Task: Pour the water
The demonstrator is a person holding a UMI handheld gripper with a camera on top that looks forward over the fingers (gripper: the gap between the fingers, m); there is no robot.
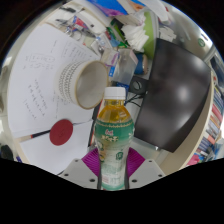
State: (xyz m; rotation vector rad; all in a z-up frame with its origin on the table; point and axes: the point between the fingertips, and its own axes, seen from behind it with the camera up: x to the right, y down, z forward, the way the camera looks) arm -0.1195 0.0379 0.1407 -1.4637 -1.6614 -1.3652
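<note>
Yellow-capped bottle [114, 135] stands upright, clamped between the tongs [112, 165].

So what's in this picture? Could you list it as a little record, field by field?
held: bottle, upright, yellow liquid, white cap, green label
gripper: gripper shut on the bottle, pink pads at each side
beyond the bottle: cup, white, lying on its side, mouth towards the bottle
beside the cup: red disc on white paper
further back: second bottle, clear
pouring: not yet begun
</note>
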